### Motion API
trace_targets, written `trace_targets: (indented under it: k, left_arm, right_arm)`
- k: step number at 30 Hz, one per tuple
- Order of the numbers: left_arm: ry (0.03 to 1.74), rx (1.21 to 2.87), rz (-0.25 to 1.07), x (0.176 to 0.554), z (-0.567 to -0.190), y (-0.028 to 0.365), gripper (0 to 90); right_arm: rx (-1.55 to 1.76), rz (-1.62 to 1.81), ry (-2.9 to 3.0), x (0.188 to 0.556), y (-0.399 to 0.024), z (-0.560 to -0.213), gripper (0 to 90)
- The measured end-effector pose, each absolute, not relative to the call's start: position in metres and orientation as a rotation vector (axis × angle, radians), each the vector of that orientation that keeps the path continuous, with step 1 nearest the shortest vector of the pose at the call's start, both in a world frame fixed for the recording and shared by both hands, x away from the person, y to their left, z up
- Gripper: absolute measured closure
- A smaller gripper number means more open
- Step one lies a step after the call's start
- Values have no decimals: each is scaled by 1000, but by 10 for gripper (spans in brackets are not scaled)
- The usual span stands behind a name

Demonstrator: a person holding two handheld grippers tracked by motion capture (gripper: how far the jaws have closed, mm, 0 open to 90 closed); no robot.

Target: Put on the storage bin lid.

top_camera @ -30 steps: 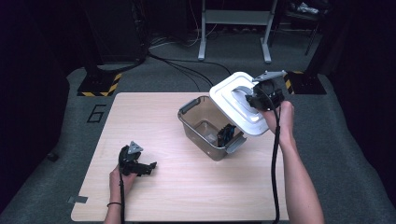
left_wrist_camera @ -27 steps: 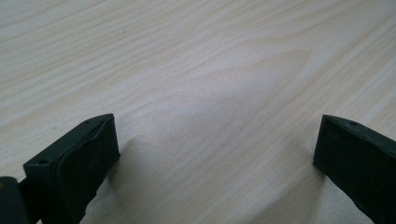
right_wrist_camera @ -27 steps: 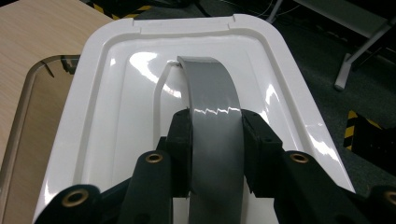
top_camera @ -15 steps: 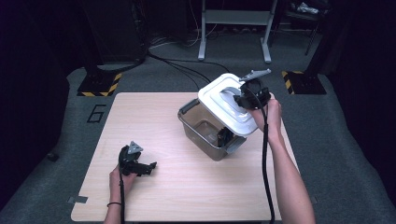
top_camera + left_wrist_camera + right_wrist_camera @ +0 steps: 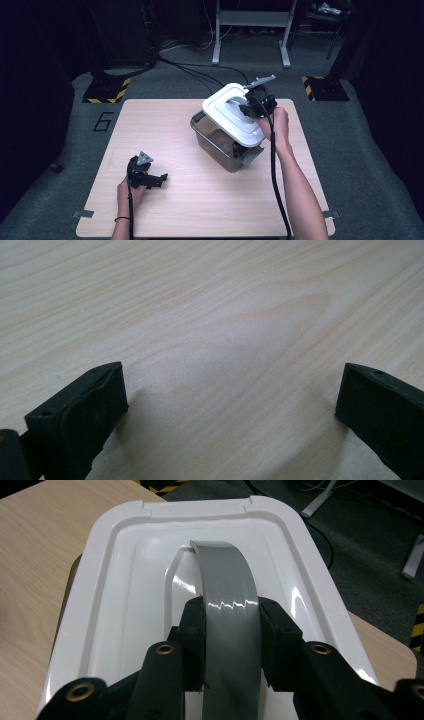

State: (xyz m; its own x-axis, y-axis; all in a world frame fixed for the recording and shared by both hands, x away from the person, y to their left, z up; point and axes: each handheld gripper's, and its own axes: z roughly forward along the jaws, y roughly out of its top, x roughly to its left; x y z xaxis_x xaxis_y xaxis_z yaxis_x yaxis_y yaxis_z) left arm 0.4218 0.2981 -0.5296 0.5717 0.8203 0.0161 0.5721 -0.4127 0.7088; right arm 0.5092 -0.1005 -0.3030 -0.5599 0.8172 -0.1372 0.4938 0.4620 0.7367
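Pale wooden rectangular table (image 5: pixel 165 120) on grey carpeted floor (image 5: pixel 360 150), black-and-yellow hazard-striped floor plates (image 5: pixel 105 93) beyond its far corners, grey metal stand legs (image 5: pixel 250 35), black cables (image 5: pixel 195 70), dark unlit surroundings.

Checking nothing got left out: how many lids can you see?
1: a white lid, gripped by its grey handle in the right gripper, tilted over the clear bin.

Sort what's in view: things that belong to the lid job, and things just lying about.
In the job:
- white lid
- its grey handle
- clear bin
- right gripper, shut on the handle

Lying about:
- left gripper, open on the table
- cables on the floor
- striped floor plates
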Motion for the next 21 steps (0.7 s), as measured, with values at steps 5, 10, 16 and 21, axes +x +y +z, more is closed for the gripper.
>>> trace_targets:
  k: [5, 10, 16, 21]
  left_arm:
    - [1108, 2136, 479, 422, -530, 298, 1]
    - [1112, 2128, 480, 422, -530, 298, 1]
    - [1113, 2128, 479, 422, -530, 298, 2]
    - [1112, 2129, 480, 422, -530, 298, 1]
  right_arm:
    - [1065, 894, 2261, 514, -93, -309, 668]
    - [1076, 859, 2302, 519, -77, -321, 668]
    - [1093, 838, 2338, 525, -67, -329, 667]
    - [1107, 821, 2359, 529, -61, -335, 666]
